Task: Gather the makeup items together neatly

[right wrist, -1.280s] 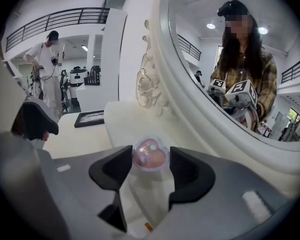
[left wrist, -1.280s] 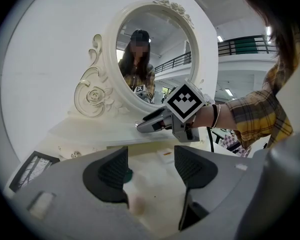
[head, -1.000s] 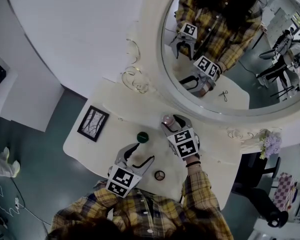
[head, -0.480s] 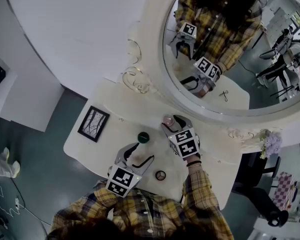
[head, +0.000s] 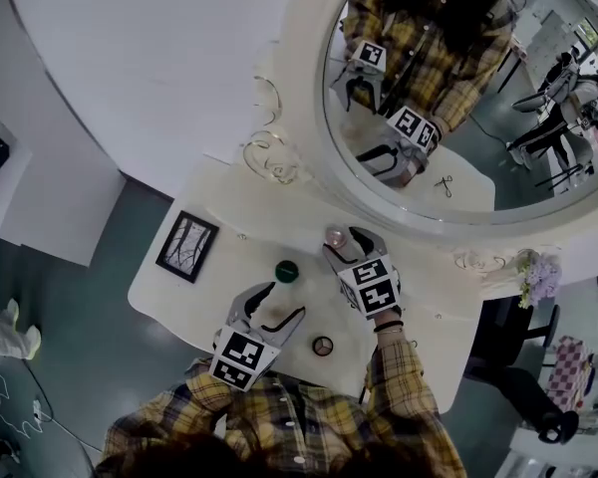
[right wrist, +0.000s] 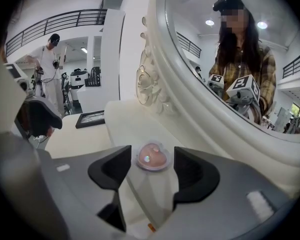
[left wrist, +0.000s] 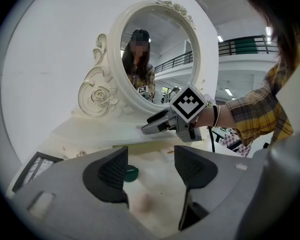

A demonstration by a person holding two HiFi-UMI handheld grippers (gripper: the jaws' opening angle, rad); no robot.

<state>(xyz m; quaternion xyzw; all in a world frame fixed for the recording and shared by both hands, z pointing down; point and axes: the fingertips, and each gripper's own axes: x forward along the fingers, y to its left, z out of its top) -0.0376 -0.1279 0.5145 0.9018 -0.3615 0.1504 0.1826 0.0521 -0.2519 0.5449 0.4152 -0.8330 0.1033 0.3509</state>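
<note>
Cream-white dressing-table worktop (head: 229, 267): smooth, painted look, low sheen.
Cream carved oval mirror frame (left wrist: 102, 84): glossy, moulded relief.
Pink heart-shaped case (right wrist: 152, 156): clear glossy plastic.
Dark green round lid (head: 286, 271): smooth, semi-gloss.
Left hand-held gripper (left wrist: 150, 165): grey matt plastic; black pads (left wrist: 113, 170) w/ fine grid texture.
Yellow plaid shirt sleeve (left wrist: 255, 114): soft woven cloth.

My left grey two-jaw gripper (head: 282, 305) hovers low, pointed slightly downward, with its jaws spread wide and gripping nothing. My right grey two-jaw gripper (head: 343, 243) tilts down more steeply. Its jaws have just been opening, and a small pink heart-shaped case (right wrist: 152, 156) sits between their tips, unpressed. Yellow plaid sleeves (head: 404, 386) cover both my forearms.
</note>
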